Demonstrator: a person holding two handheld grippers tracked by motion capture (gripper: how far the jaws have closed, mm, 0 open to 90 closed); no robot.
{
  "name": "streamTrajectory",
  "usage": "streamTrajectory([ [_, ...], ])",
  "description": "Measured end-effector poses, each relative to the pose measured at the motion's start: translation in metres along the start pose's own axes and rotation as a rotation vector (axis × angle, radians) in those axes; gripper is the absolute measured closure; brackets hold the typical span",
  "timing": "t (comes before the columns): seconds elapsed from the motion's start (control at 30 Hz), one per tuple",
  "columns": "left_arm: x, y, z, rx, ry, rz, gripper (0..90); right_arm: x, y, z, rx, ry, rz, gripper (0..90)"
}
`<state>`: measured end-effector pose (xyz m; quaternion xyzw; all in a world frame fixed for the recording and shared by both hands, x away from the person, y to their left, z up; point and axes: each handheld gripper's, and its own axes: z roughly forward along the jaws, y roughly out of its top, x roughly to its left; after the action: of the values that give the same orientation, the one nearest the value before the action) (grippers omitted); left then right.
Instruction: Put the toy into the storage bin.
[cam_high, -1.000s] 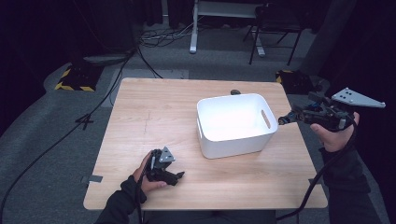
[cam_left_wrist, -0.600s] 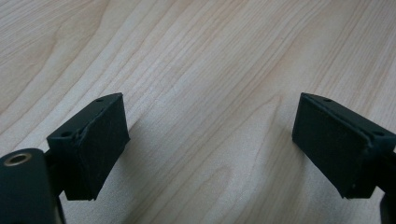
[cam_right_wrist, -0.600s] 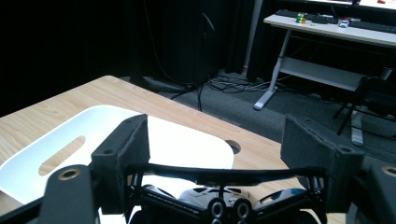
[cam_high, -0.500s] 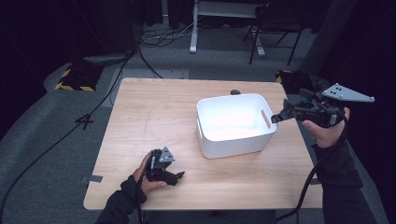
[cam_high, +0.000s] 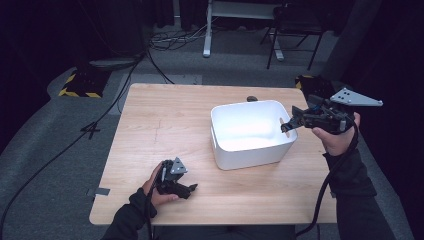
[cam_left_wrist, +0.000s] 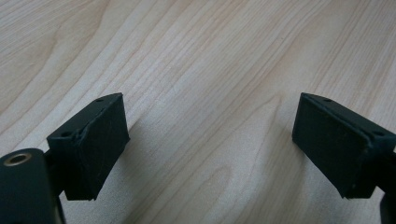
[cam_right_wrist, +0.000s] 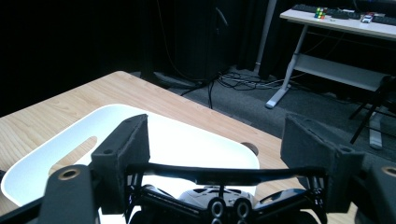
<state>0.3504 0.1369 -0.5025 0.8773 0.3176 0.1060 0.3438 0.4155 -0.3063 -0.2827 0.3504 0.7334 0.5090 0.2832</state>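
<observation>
bin just beside right gripper

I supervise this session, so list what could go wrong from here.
1. The right gripper hangs, jaws open, at the handle slot of the white bin; a careless reach could shove or tip the bin.
2. The bin stands near the edge of the table, so a push could send it off.

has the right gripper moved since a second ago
Yes. In the high view the right gripper has shifted left, from beside the white bin to over its right rim.
</observation>
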Motion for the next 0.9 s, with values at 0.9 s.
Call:
streamTrajectory([
  [0.9, 0.0, 0.0, 0.0, 0.0, 0.0, 0.0, 10.9, 0.012, -0.009, 0.041, 0.058, 0.043, -0.018, 24.6],
])
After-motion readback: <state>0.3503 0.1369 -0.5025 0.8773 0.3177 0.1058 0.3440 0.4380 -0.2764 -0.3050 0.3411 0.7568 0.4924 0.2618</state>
